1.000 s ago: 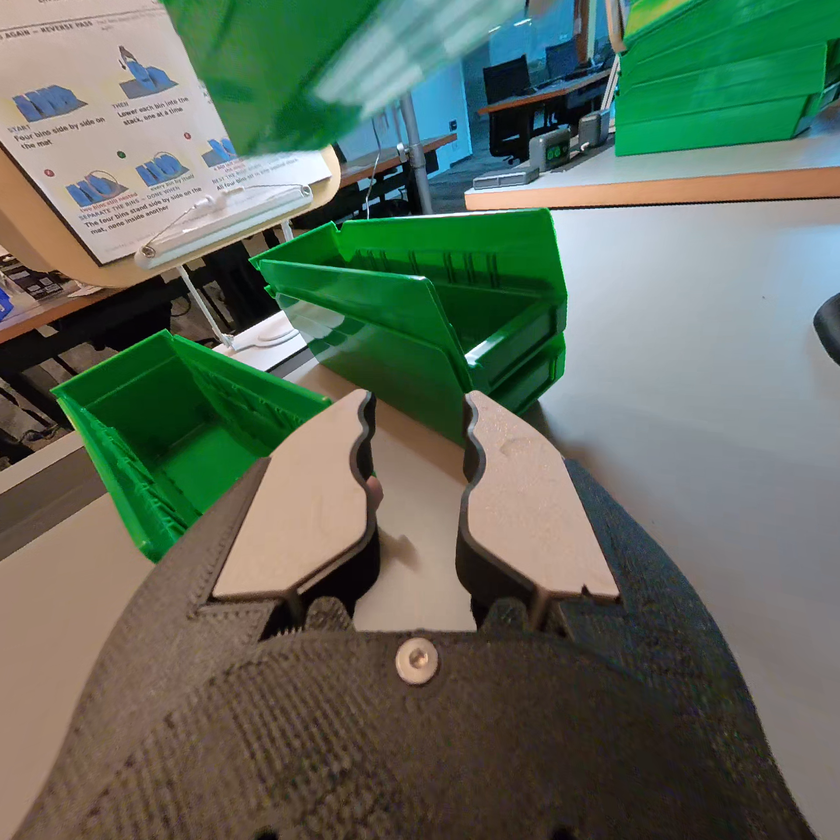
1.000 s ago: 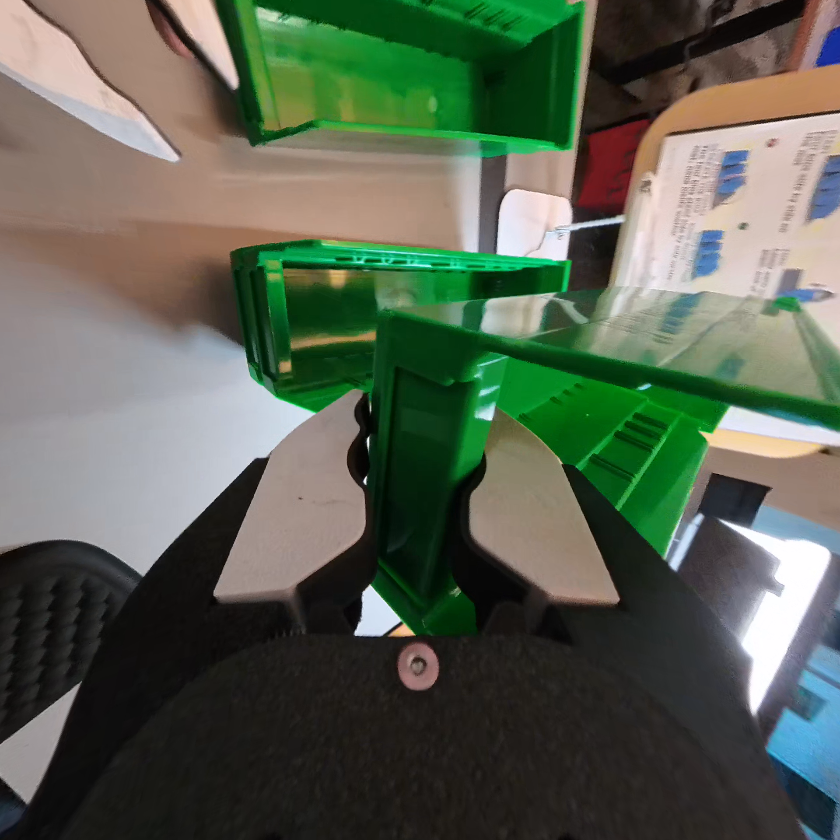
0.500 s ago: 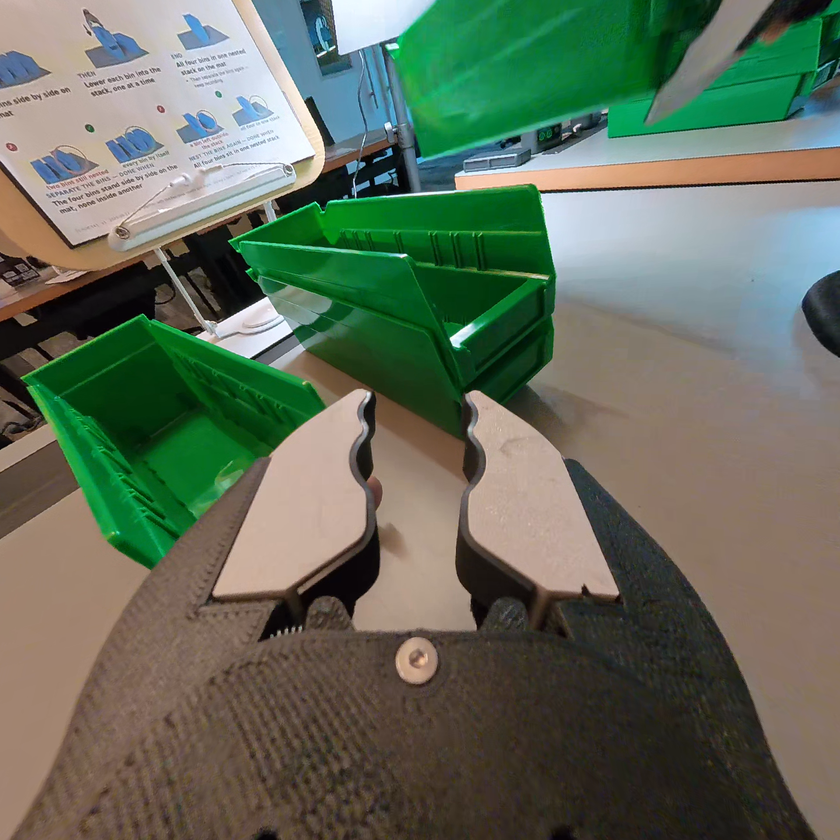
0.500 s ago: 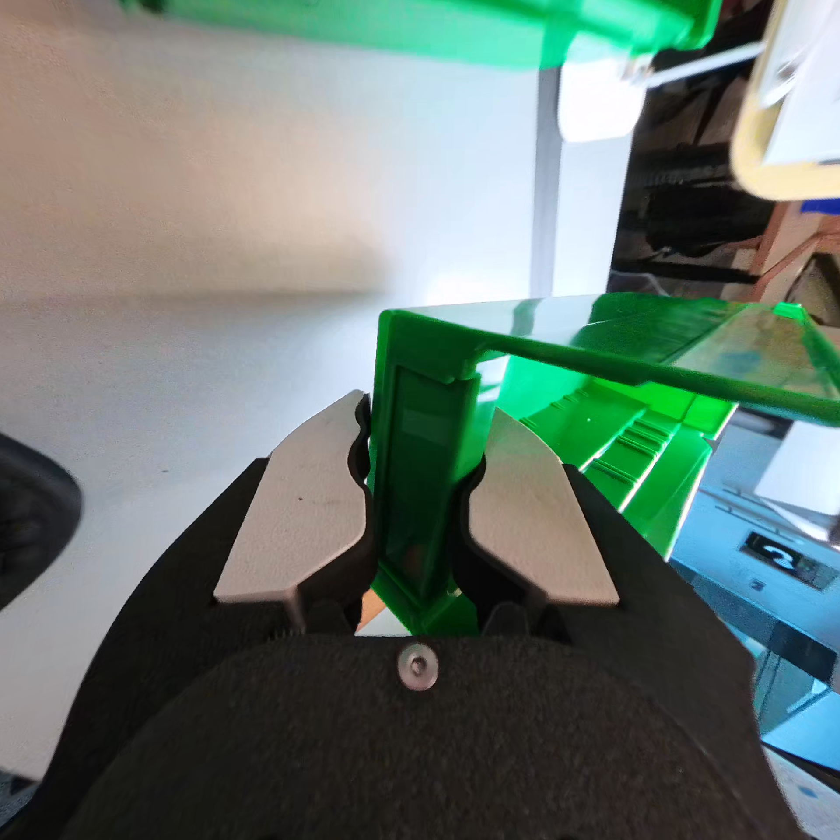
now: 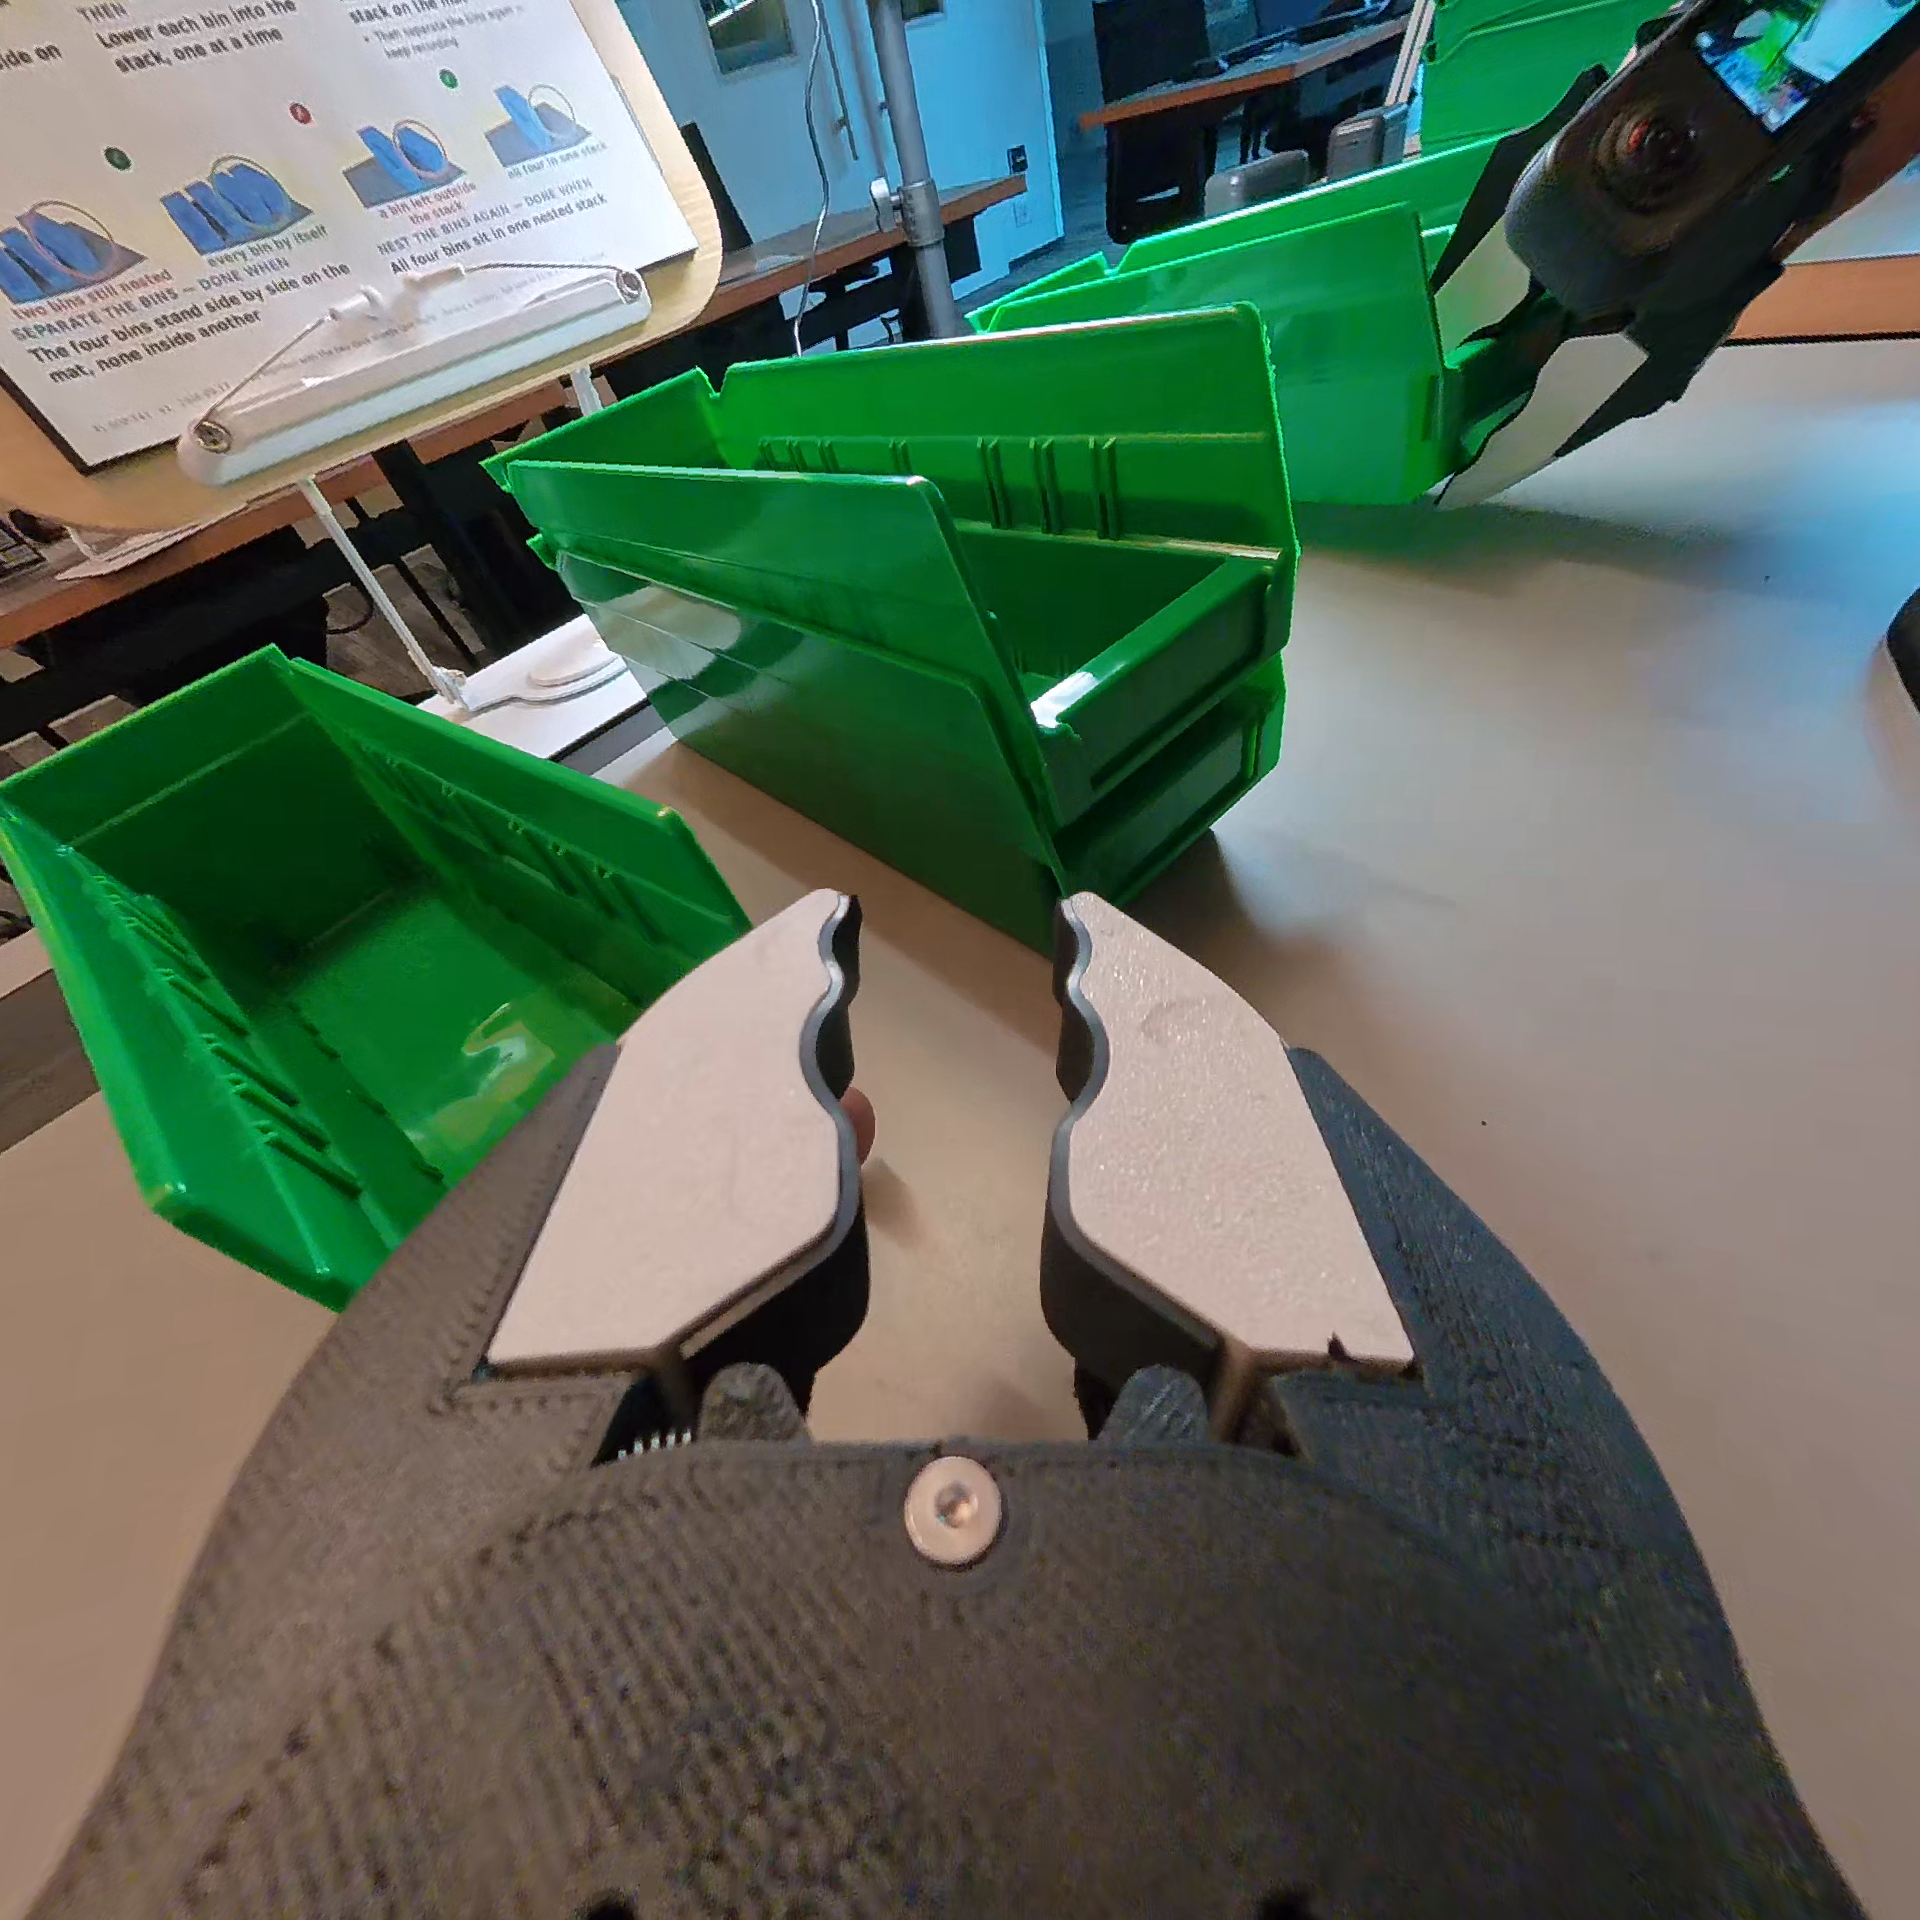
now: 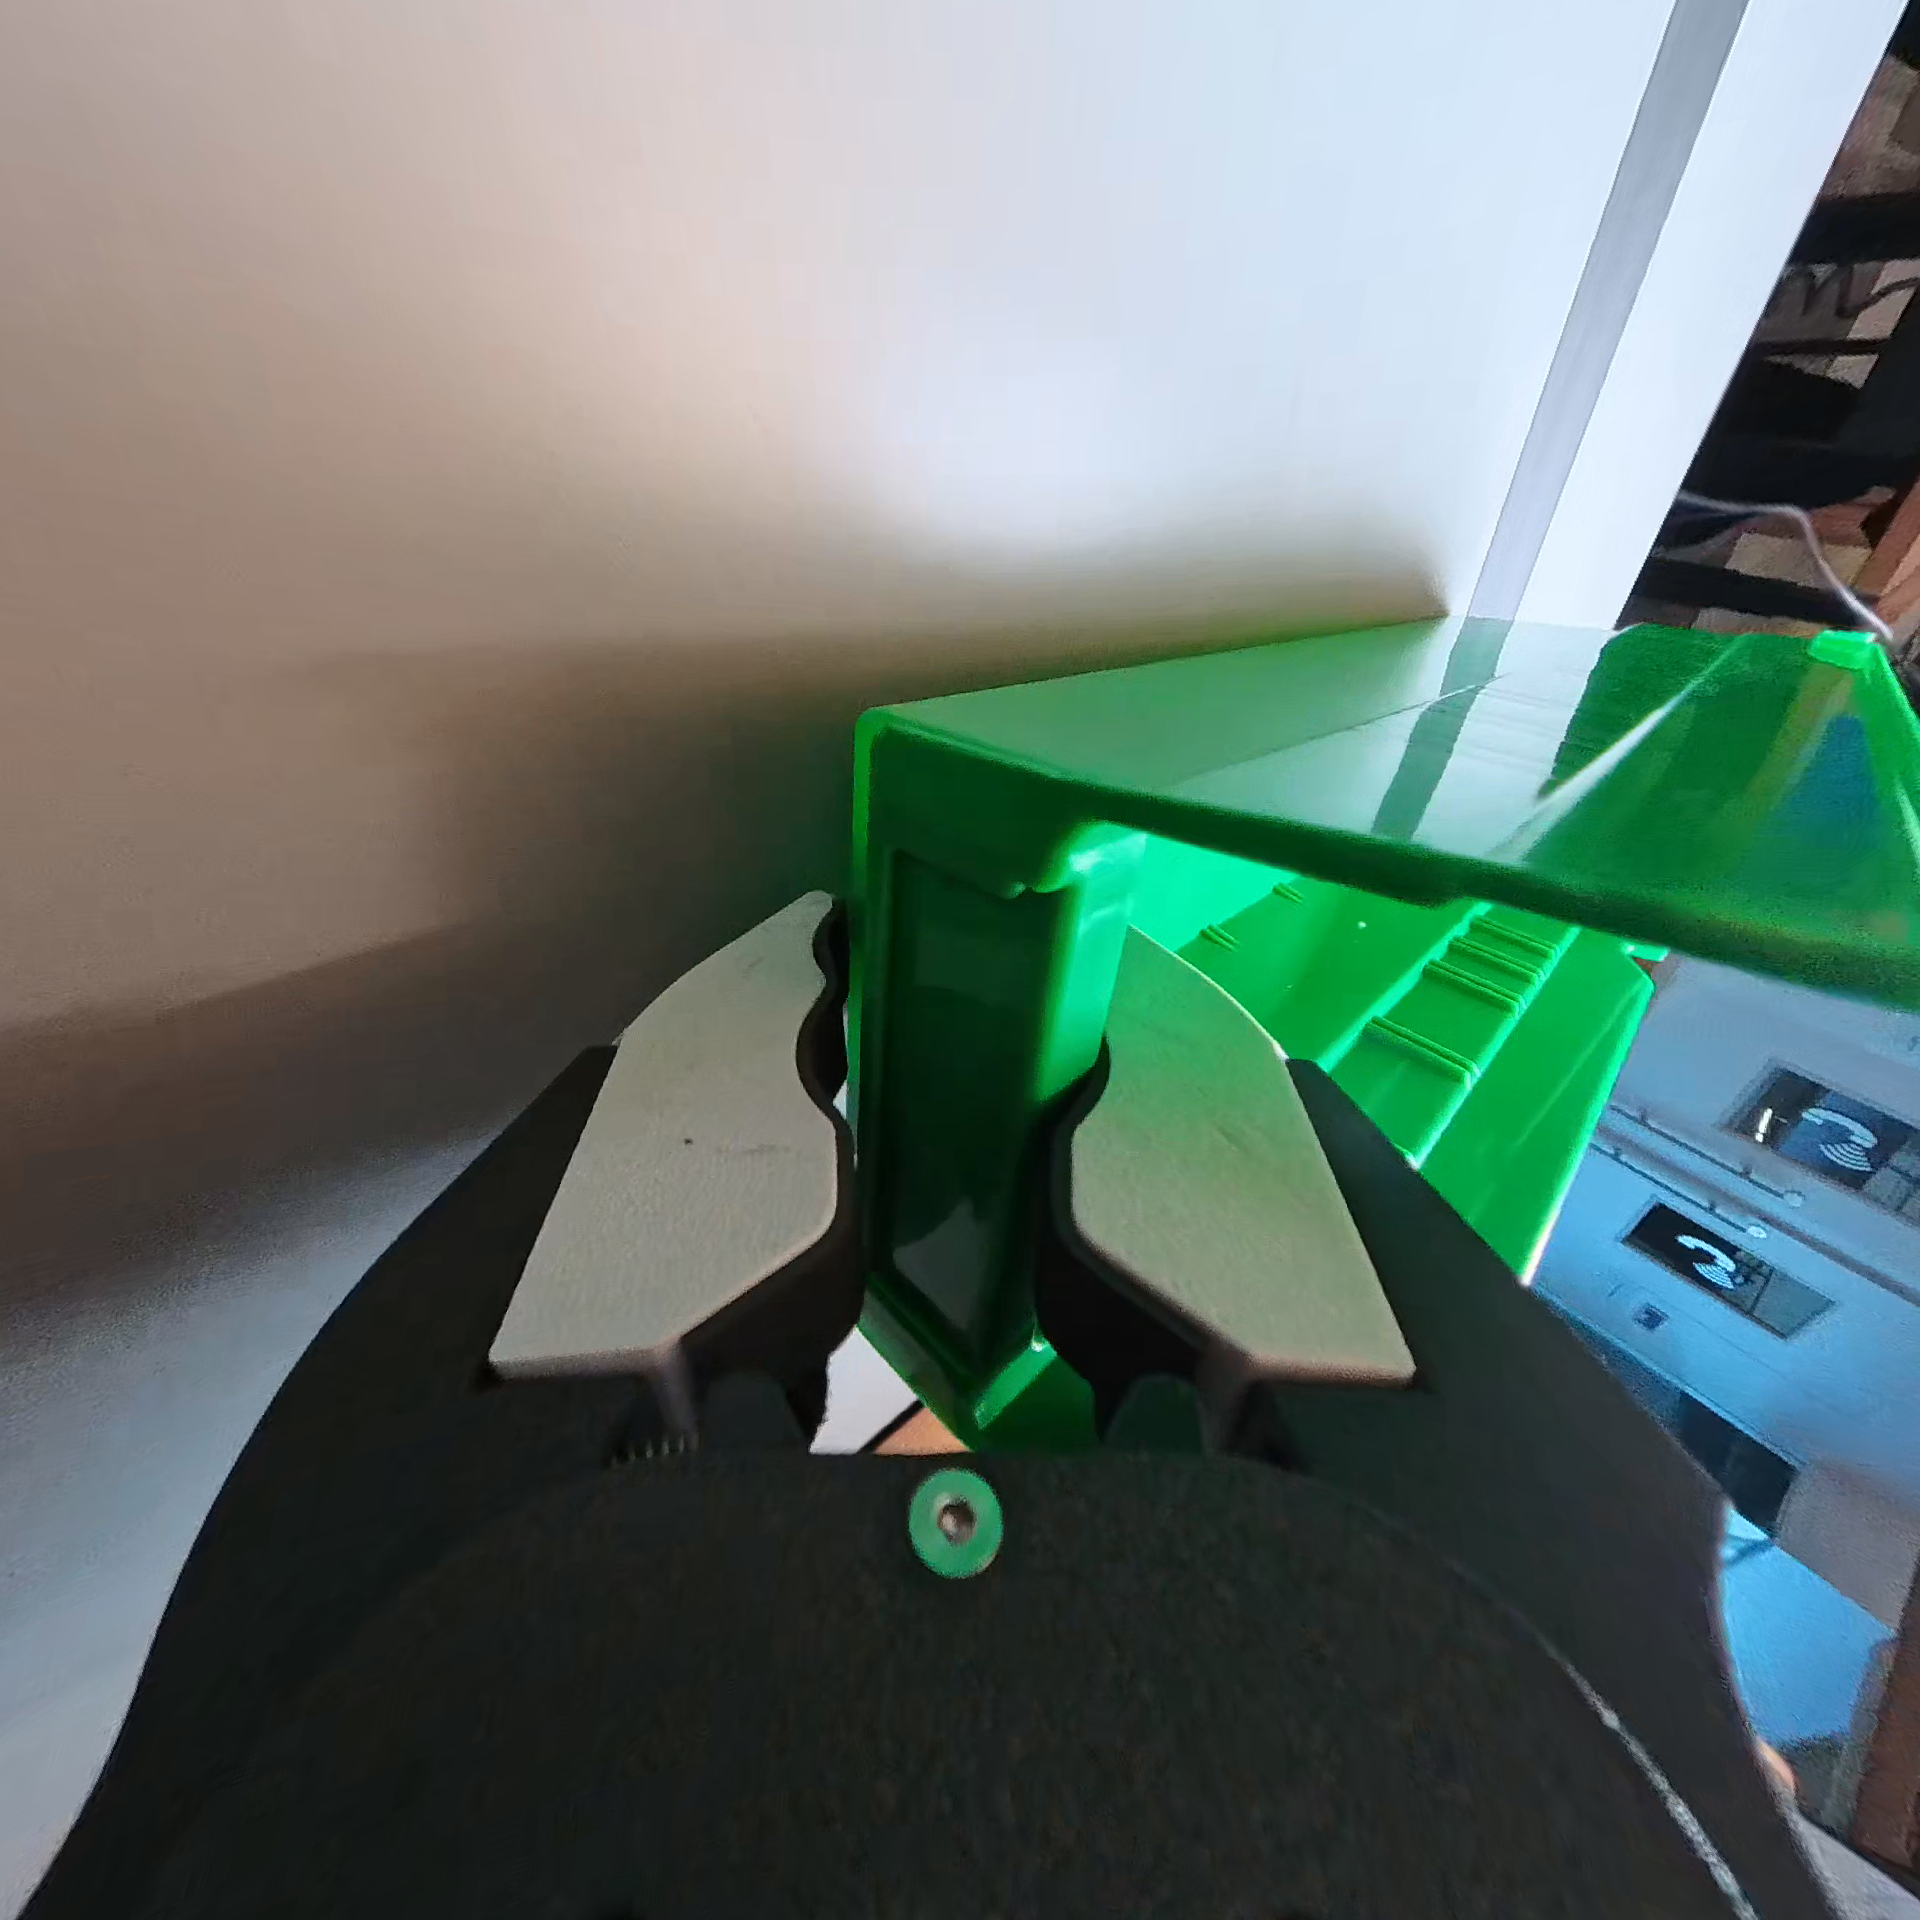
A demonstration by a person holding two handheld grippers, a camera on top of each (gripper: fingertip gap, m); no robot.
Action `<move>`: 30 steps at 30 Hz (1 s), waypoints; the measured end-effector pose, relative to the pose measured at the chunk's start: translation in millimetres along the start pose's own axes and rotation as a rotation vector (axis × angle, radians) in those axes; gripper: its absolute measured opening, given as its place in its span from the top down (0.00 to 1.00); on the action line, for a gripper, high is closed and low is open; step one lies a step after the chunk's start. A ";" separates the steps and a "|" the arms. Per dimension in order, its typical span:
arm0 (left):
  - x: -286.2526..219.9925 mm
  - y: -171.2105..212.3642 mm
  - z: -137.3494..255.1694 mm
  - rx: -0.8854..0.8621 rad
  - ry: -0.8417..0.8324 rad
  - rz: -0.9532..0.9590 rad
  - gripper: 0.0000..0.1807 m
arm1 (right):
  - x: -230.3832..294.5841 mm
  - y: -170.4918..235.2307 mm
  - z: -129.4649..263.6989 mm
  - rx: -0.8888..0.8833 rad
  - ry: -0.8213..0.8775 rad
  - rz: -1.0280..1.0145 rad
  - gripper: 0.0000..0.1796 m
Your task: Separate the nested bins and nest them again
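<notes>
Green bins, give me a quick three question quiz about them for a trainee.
1. True or false: the left gripper holds a bin.
2. What is the right gripper shut on? A) the instruction sheet B) the front lip of a bin C) nothing
3. Fill in: the stack still holds ___ nested bins.

Key
1. False: its jaws are open over the table, between the single bin and the stack.
2. B: it grips the carried bin.
3. Two.
</notes>
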State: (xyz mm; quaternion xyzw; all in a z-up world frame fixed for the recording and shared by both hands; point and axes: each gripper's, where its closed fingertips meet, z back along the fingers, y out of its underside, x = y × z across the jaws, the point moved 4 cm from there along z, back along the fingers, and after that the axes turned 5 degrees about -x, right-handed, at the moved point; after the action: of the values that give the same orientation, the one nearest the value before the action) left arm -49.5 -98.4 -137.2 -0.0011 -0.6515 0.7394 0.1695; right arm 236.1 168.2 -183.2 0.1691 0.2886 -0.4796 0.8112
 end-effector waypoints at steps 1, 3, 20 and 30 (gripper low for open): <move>-0.3 0.0 0.0 0.000 0.001 -0.002 0.80 | 0.4 3.3 -1.2 0.004 0.005 0.007 0.79; -1.2 -0.1 0.0 -0.001 0.002 -0.007 0.80 | 4.4 9.7 -3.8 0.017 0.006 0.023 0.80; -6.4 4.9 -4.3 0.023 0.011 -0.014 0.80 | 0.7 -95.4 121.1 -0.557 -0.074 -0.331 0.73; -7.8 6.4 -3.4 0.024 0.017 -0.020 0.79 | 10.9 -240.9 119.2 -0.538 -0.102 -0.098 0.71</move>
State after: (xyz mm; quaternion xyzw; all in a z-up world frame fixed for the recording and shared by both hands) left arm -43.0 -97.6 -145.6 0.0011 -0.6412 0.7454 0.1823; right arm 65.7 -21.2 -97.0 -0.0909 0.3721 -0.4325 0.8163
